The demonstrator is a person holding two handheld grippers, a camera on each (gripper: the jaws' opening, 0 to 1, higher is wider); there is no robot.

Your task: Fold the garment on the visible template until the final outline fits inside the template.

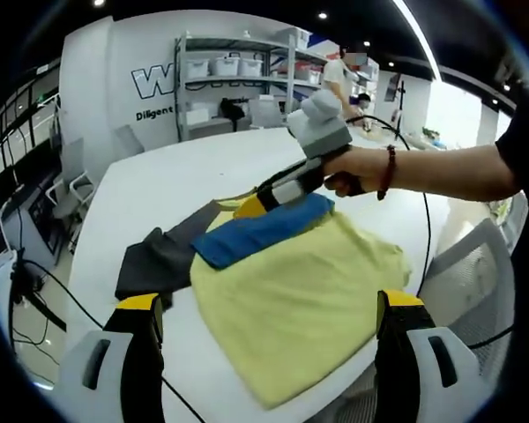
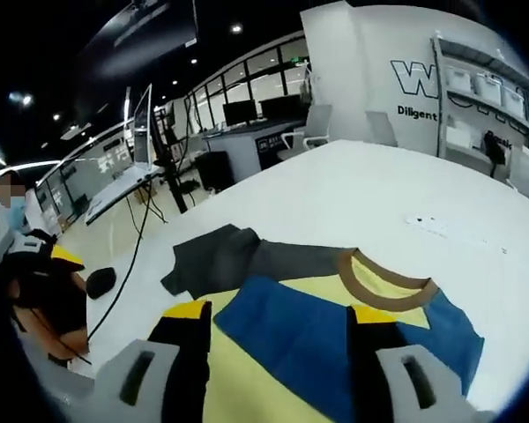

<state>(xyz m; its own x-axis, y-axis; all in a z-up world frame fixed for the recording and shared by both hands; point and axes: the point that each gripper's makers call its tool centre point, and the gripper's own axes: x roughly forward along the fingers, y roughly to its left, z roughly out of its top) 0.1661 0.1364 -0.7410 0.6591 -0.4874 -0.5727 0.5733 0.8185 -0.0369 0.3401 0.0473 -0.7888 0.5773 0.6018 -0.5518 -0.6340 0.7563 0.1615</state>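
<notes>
One shirt (image 1: pixel 291 300), yellow with blue band, gray sleeve and brown collar (image 2: pixel 383 286), lies on white table (image 1: pixel 167 176), just ahead of left gripper (image 1: pixel 269 322), jaws wide. Right gripper (image 2: pixel 278 330) spread wide over blue band; hand (image 1: pixel 353 167) grips it.

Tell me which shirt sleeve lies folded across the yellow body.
The blue sleeve, lying across the yellow shirt body; the dark grey sleeve lies spread out on the white table.
</notes>
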